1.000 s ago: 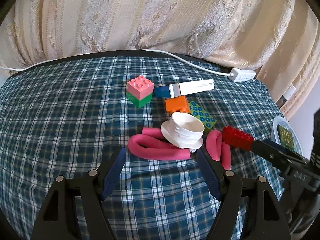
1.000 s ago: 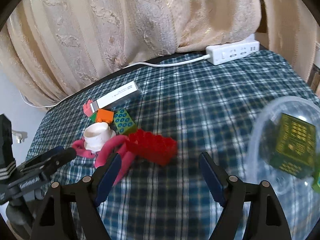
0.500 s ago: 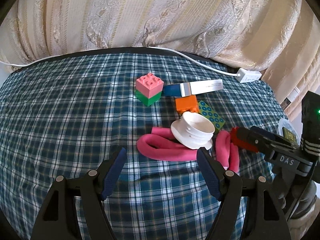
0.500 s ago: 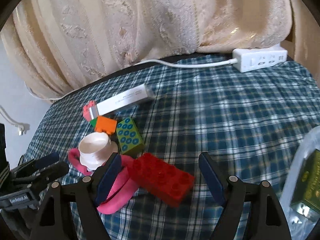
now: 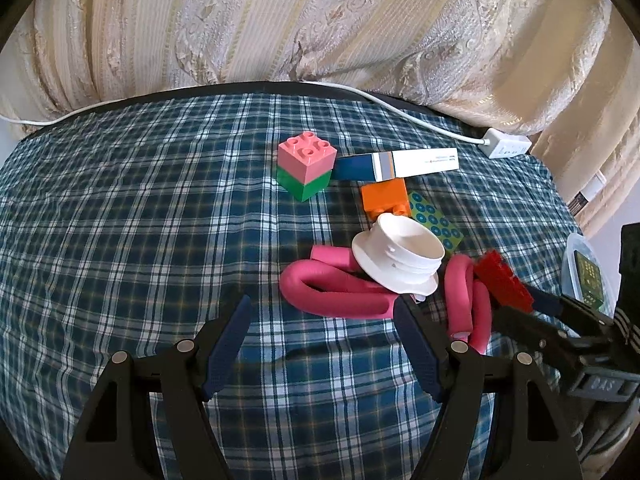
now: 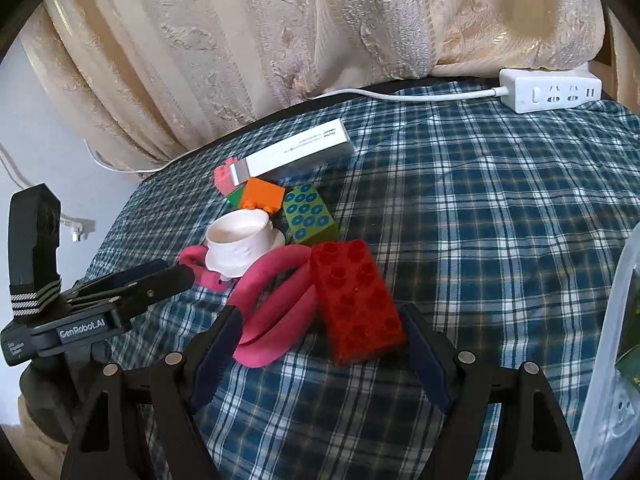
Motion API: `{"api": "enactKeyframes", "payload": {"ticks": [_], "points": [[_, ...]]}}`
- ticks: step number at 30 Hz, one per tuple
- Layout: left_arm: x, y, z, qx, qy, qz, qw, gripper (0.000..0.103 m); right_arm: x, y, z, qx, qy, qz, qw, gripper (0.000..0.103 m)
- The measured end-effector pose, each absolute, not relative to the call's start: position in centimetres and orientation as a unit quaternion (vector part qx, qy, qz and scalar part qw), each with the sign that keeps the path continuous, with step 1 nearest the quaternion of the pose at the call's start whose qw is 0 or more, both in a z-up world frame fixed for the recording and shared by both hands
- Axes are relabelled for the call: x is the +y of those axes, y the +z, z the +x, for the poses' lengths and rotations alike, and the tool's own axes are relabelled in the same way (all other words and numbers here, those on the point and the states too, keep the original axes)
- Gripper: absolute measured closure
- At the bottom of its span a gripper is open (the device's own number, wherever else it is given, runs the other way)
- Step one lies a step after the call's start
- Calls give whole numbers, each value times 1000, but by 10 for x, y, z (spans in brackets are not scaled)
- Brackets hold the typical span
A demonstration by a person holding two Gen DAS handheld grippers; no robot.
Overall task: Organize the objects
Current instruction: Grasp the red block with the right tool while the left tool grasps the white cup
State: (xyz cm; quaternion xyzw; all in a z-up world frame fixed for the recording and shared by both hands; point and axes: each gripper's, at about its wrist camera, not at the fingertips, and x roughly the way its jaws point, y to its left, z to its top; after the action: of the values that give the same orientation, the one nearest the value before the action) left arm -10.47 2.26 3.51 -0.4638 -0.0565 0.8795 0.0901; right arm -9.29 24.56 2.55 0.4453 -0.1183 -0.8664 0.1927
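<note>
A long red brick (image 6: 356,300) lies on the plaid cloth between the open jaws of my right gripper (image 6: 324,332); it also shows in the left wrist view (image 5: 502,286). Beside it lies a looped pink foam roller (image 6: 276,296) with a white cup-like cap (image 6: 240,240) on it. An orange brick (image 6: 262,196), a green dotted block (image 6: 308,218), a pink-on-green brick (image 5: 306,170) and a white and blue box (image 5: 416,162) lie behind. My left gripper (image 5: 322,322) is open and empty, just short of the pink roller (image 5: 340,288).
A clear plastic tub (image 6: 616,340) holding a dark green item stands at the right edge. A white power strip (image 6: 550,88) and its cable lie at the back by the cream curtain (image 6: 320,20). Bare plaid cloth (image 5: 120,220) stretches to the left.
My right gripper has moved forward and left, so the red brick now lies between its jaws and the tub has slid to the frame's edge. The left gripper shifted slightly left.
</note>
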Motion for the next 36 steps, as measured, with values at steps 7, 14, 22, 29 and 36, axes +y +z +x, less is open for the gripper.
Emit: {"api": "enactKeyframes", "payload": {"ticks": [7, 14, 22, 29, 36], "points": [[22, 35, -104, -56, 880, -464, 90, 28, 241, 25, -103, -94, -879, 441, 154, 41], [23, 35, -104, -56, 880, -463, 91, 28, 239, 25, -98, -83, -886, 434, 141, 61], [29, 33, -106, -49, 879, -463, 100, 28, 255, 25, -76, -88, -894, 427, 103, 69], [43, 34, -109, -33, 881, -460, 108, 28, 259, 27, -60, -71, -902, 416, 86, 69], [59, 36, -115, -11, 883, -456, 108, 28, 262, 25, -59, -85, -899, 421, 90, 69]]}}
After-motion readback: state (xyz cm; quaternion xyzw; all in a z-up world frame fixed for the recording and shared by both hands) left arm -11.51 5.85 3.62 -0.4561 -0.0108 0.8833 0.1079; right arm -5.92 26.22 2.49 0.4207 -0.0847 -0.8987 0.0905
